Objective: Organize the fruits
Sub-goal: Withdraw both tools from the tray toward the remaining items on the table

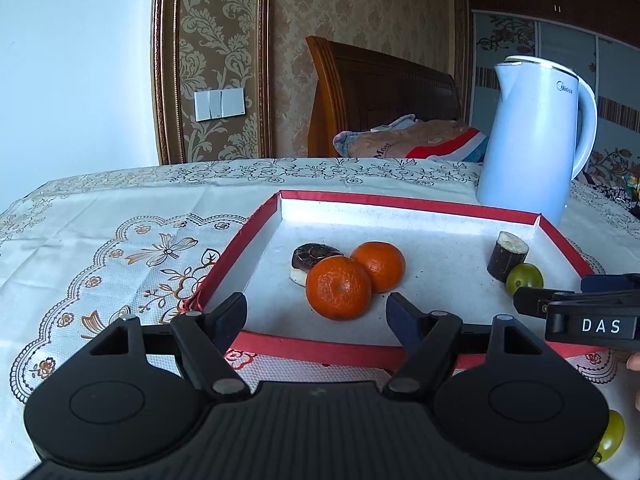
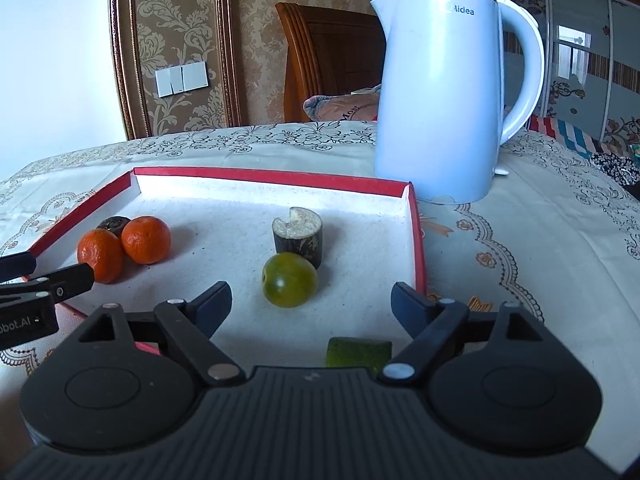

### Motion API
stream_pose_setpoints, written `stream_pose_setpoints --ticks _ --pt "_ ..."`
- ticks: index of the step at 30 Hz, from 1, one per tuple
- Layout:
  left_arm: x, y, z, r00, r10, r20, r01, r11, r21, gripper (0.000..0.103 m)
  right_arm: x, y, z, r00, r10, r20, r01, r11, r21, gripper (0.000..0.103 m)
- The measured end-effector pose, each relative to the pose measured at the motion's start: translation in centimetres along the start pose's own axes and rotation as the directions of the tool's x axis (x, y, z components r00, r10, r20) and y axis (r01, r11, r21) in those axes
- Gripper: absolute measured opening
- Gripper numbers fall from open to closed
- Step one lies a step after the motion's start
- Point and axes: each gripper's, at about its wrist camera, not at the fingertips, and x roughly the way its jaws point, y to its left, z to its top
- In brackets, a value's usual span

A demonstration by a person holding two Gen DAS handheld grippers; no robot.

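Both grippers released, empty: left gripper (image 1: 316, 312) faces the grouped oranges (image 1: 339, 287); right gripper (image 2: 311, 304) faces the green fruit (image 2: 289, 285) in the tray (image 2: 418, 240).

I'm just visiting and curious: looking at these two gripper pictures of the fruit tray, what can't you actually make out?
- Green piece, right wrist view: its near part is hidden behind the right gripper, so what it is stays unclear.
- Green fruit, left wrist view: mostly covered by the left gripper.
- Dark round piece, right wrist view: largely behind the two oranges.
- Person: only fingertips at the picture edge.
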Motion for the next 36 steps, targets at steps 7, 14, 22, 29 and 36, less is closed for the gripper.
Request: stream_pose_setpoints --ticks 7,14,22,29,36 --pt "-0.9 0.3 -0.3 1.0 0.003 0.008 -0.003 1.0 -0.012 0.083 -0.4 -0.2 -0.3 1.0 0.005 0.004 -0.005 1.0 0.009 0.088" --pt "-2.2 1.0 -0.6 1.0 -0.006 0.018 0.007 0.999 -0.045 0.083 -1.3 -0.3 -0.8 1.0 0.018 0.017 -0.018 1.0 0.014 0.089" --pt "-4.4 0.9 -1.8 0.999 -0.034 0.021 0.034 0.999 -0.016 0.083 -2.7 -0.5 -1.4 0.998 0.044 0.045 -0.045 0.999 0.027 0.092" --pt "-6.7 0.7 -3.5 0.992 -0.123 0.015 0.122 0.992 0.027 0.083 -4.3 -0.7 -2.4 0.994 0.08 0.069 -0.082 0.996 0.03 0.094" --pt "-6.4 0.6 -3.7 0.987 -0.156 -0.036 0.157 0.987 0.029 0.083 -5.7 -1.4 -2.7 0.99 0.108 0.088 -0.112 0.993 0.048 0.094"
